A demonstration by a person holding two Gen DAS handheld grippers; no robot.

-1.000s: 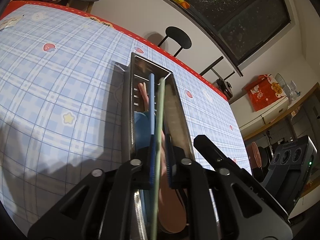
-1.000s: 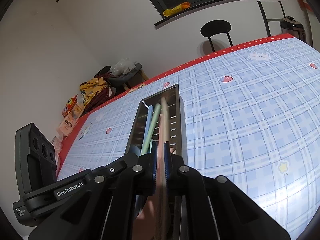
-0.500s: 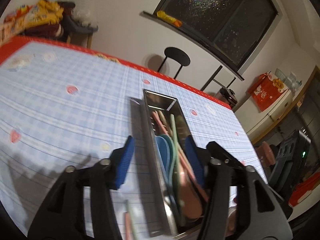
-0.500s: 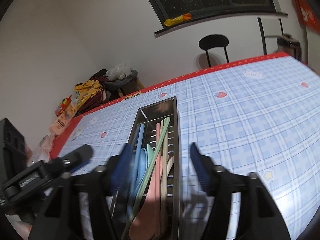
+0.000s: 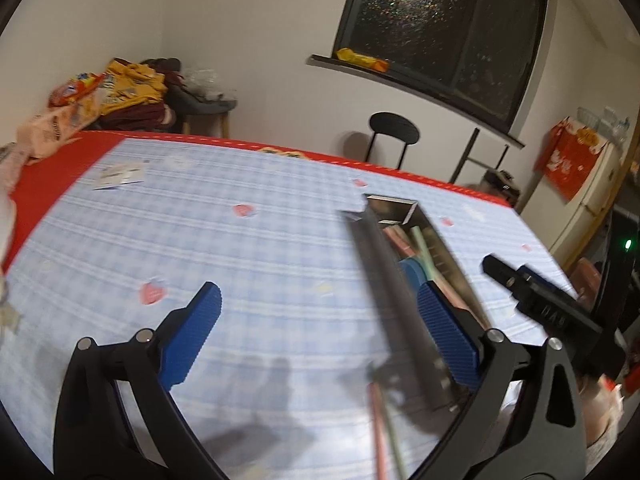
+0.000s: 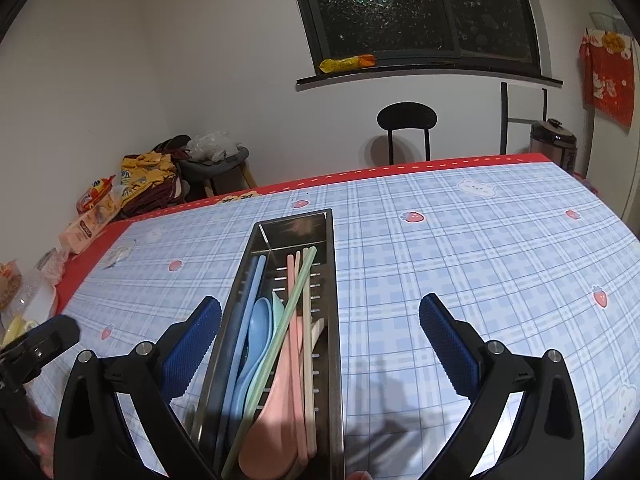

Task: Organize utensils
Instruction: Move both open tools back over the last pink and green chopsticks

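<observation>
A long metal tray (image 6: 333,280) lies lengthwise on the blue plaid tablecloth (image 6: 460,264). In it are a blue spoon (image 6: 256,332), a pink spoon (image 6: 272,440), a green chopstick (image 6: 282,336), and pink, cream and blue sticks. My right gripper (image 6: 320,340) hangs over the tray's near end. Its jaws are opening and the pads touch nothing. My left gripper (image 5: 320,332) hovers left of the tray (image 5: 384,280), jaws opening, with only tablecloth and the tray's wall showing between its fingers. Two loose sticks (image 5: 382,432) lie on the cloth by the tray's near end.
A black chair (image 6: 406,120) stands behind the table's red far edge. A stool piled with bags (image 6: 160,176) sits at the back left. Snack packets (image 6: 86,228) crowd the left edge, and a small card (image 5: 120,174) lies on the cloth. A rice cooker (image 6: 554,142) stands at the right.
Both grippers opened and let go of the chopsticks they held, which now lie in the tray. The left gripper swung left off the tray and rose. The right one lifted slightly.
</observation>
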